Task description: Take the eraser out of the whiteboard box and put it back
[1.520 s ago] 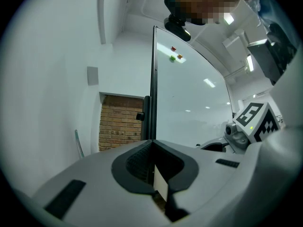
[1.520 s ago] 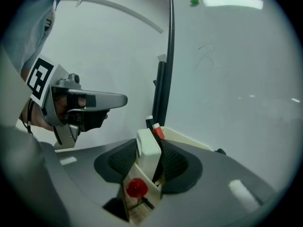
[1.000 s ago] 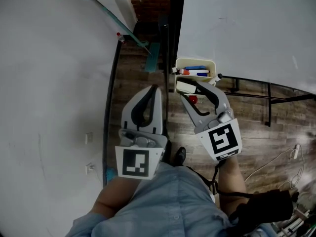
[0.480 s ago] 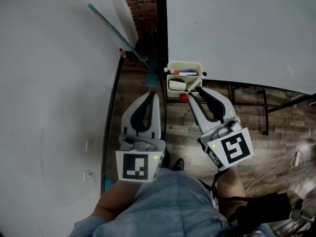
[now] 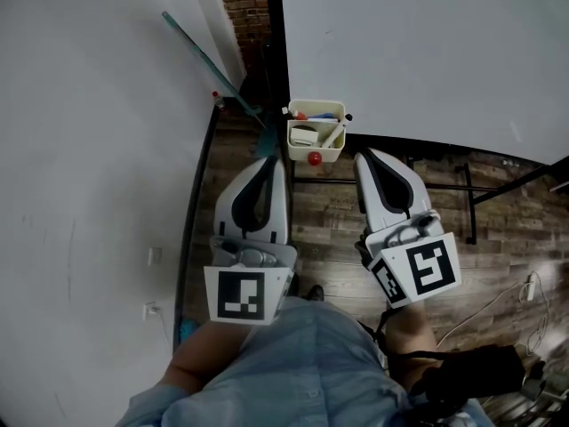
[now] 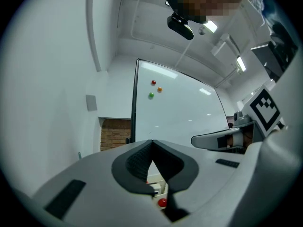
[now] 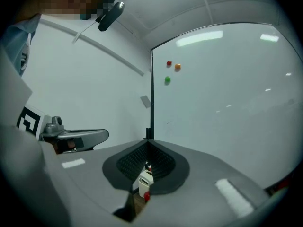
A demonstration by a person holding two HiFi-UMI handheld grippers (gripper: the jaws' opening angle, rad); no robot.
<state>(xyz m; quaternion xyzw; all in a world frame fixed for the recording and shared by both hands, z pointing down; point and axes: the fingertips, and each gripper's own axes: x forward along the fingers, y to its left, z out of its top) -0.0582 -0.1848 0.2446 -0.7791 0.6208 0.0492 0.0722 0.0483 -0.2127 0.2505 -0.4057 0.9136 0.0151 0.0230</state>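
The right gripper point(image 5: 370, 157) has pulled back from the box point(image 5: 298, 153), jaws pressed together on nothing; the left gripper point(image 5: 277, 160) is closed and empty too. The eraser point(image 5: 305, 135) lies inside the box ahead of both, so the return looks done.

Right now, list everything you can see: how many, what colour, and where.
whiteboard: one, white, upright ahead
box: one, cream, hanging at the whiteboard's lower left corner
eraser: one, pale, inside the box
markers: a few, blue and red, at the box's far side
red magnet: one, on the box front
board magnets: three, red, orange and green, high on the whiteboard
pole: one, teal, leaning by the left wall
cable: one, white, on the floor at right
floor: brown wood, below
left gripper: grey, fingers shut, empty
right gripper: grey, fingers shut, empty
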